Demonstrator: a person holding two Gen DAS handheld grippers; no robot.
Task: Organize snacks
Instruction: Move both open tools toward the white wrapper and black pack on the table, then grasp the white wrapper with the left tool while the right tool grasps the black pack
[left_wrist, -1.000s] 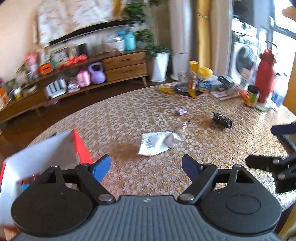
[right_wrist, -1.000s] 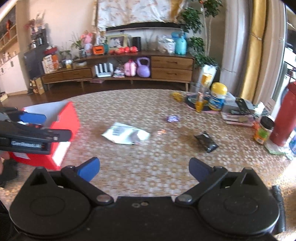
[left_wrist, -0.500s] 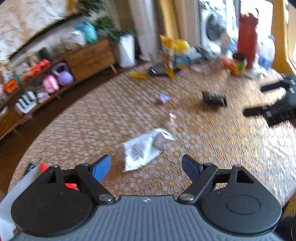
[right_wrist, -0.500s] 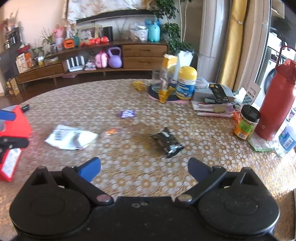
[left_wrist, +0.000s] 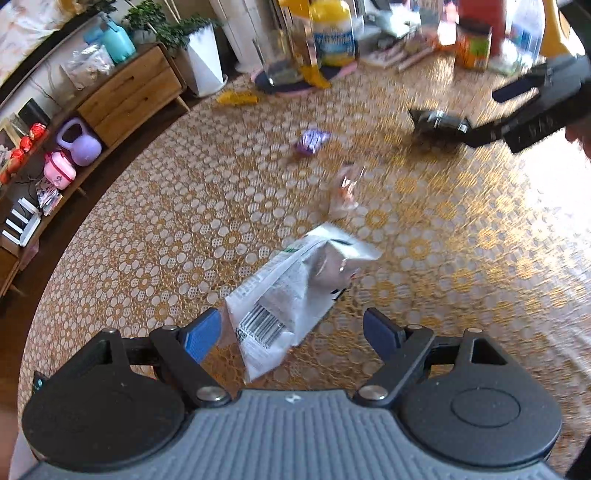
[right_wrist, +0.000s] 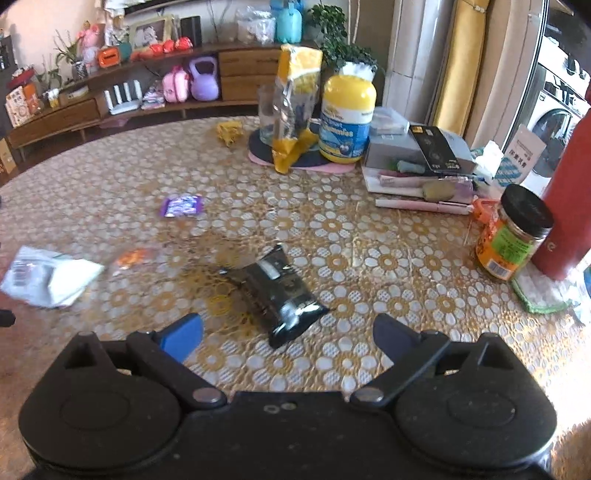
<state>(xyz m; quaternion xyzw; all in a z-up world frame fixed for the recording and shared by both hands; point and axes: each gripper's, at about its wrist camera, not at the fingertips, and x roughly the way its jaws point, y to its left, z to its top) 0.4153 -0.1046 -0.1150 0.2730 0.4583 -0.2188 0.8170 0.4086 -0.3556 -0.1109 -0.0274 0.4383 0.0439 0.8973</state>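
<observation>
Probably light and crinkly, the white snack packet lies between the left gripper jaws, wide apart. Pinch its flat barcode end. Beyond the packet, the right gripper, also wide, frames a slippery black pouch

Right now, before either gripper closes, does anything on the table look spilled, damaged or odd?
No spill or damage shows. The snacks just lie scattered on the table: a white packet, crumpled and askew, a black packet, a small purple wrapper and an orange one. The yellow bag in the glass looks torn open and tilts.
</observation>
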